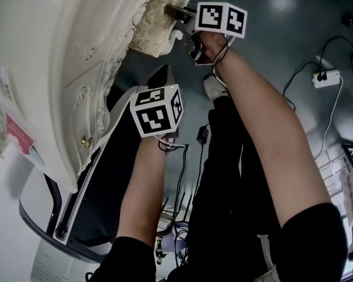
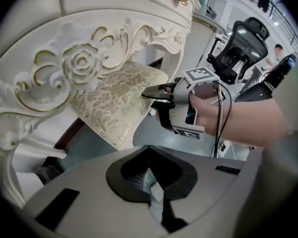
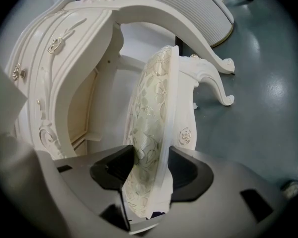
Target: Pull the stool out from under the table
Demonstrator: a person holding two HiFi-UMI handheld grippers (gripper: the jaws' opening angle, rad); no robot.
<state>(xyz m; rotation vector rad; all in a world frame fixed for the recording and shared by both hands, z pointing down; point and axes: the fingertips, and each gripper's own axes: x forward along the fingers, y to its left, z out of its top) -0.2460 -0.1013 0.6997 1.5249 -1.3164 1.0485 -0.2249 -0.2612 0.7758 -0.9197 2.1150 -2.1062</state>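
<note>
Jaws of the right tool point(image 3: 151, 157) stand fairly wide, one on each side of the near edge of the cream carved stool with a pale gold floral-brocade seat point(image 3: 154, 118). They are closed on it, one pad against the cushion fabric and the other against the seat's smooth rim. The stool is tucked beneath the ornate cream-white tabletop with gold-traced carved roses point(image 2: 64, 53). Only its near seat corner pokes out from under the carved apron towards the person, and its curved legs rest on the glossy grey floor point(image 3: 268, 83). The left tool point(image 2: 151, 182) hangs apart from the stool, lower and nearer the person than the right one. Its jaws are drawn together with nothing between them. A black mesh-backed office chair point(image 2: 243, 43) stands beyond the right forearm point(image 2: 248, 120), and a white power strip point(image 1: 326, 78) lies on the floor, well apart from the stool.
</note>
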